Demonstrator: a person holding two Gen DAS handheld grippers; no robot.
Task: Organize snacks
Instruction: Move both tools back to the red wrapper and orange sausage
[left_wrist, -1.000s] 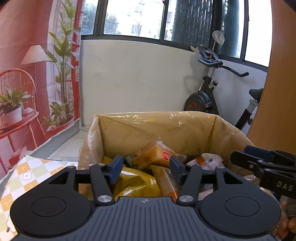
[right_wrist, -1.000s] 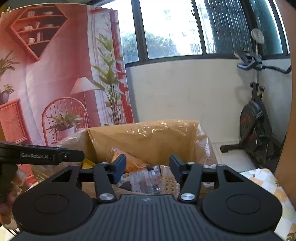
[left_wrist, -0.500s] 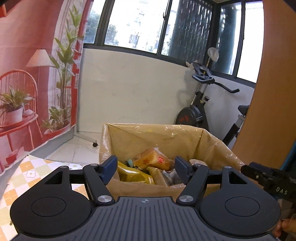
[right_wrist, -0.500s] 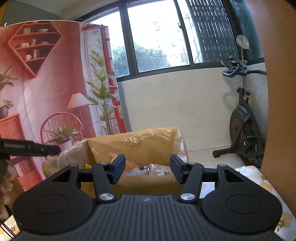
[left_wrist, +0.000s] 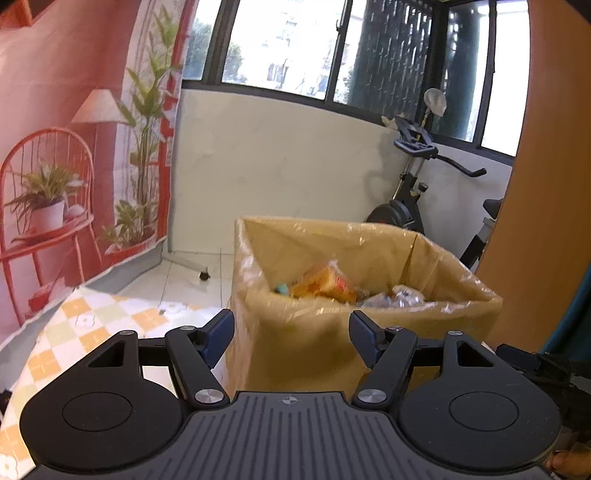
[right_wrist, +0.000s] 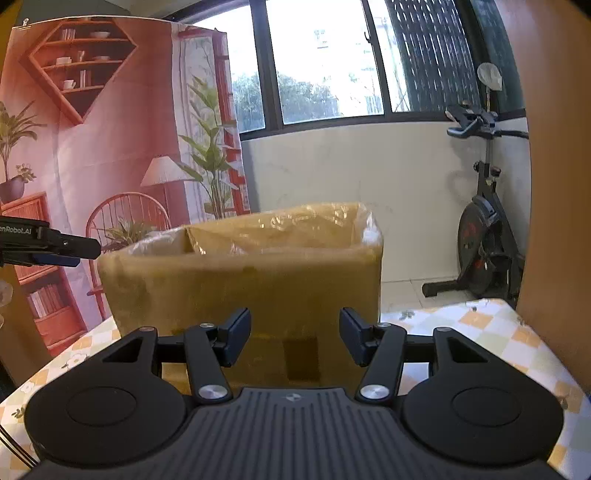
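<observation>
A plastic-wrapped cardboard box (left_wrist: 314, 339) stands on the checkered table and holds several snack packets; an orange packet (left_wrist: 325, 282) and a clear crinkly packet (left_wrist: 399, 297) show over its rim. My left gripper (left_wrist: 291, 338) is open and empty, in front of the box's near corner. My right gripper (right_wrist: 294, 334) is open and empty, facing the box's side wall (right_wrist: 258, 280); from here the contents are hidden. The left gripper's arm (right_wrist: 48, 242) shows at the left edge of the right wrist view.
The checkered tablecloth (left_wrist: 92, 325) shows left of the box, and right of it in the right wrist view (right_wrist: 480, 332). An exercise bike (right_wrist: 484, 229) stands by the white wall. A wooden panel (left_wrist: 546, 184) rises at the right. A printed backdrop hangs at the left.
Both grippers have drawn back and down from above the box; the box now looks farther and its inside is less visible. Both stay open and empty.
</observation>
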